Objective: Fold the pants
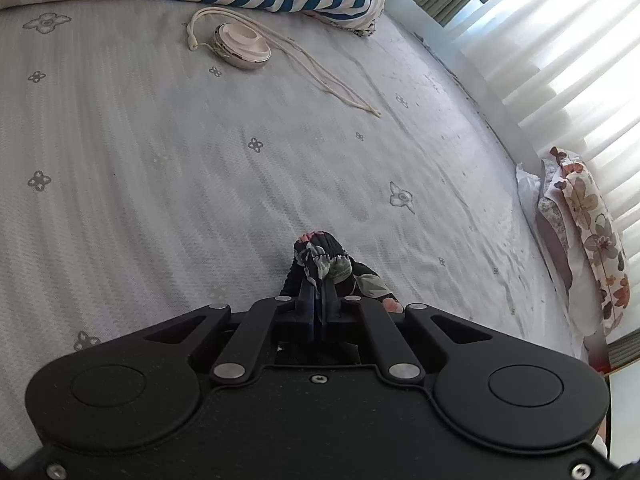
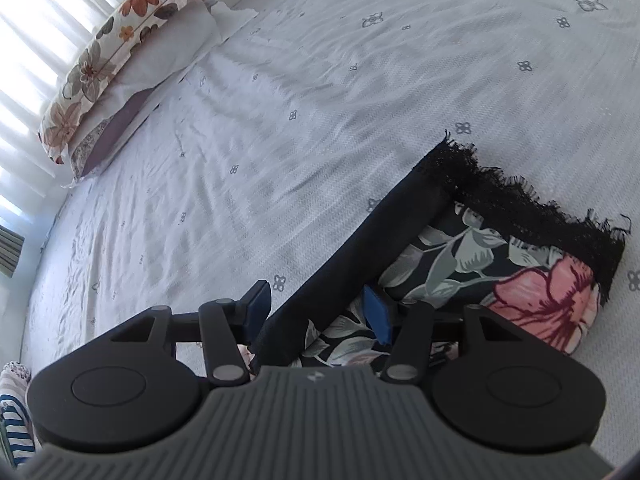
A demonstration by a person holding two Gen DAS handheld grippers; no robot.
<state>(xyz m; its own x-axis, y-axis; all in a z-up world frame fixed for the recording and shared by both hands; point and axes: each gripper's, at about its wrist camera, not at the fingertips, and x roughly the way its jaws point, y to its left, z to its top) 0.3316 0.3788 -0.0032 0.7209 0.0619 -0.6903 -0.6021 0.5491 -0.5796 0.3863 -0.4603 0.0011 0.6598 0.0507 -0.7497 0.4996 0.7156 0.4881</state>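
Black floral pants (image 2: 460,264) with pink flowers and grey leaves lie folded at lower right of the right wrist view, frayed black hem uppermost; a bunched gathered edge (image 1: 324,260) shows at lower centre of the left wrist view

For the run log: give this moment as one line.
task: fold pants | left gripper: shut on pants | right gripper: open, jaws astride pants' black edge | surface: bed

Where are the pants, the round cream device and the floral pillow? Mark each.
pants (image 2: 540,300), right wrist view, pink flower print.
round cream device (image 1: 242,46), left wrist view, top face.
floral pillow (image 2: 104,60), right wrist view, patterned cover.
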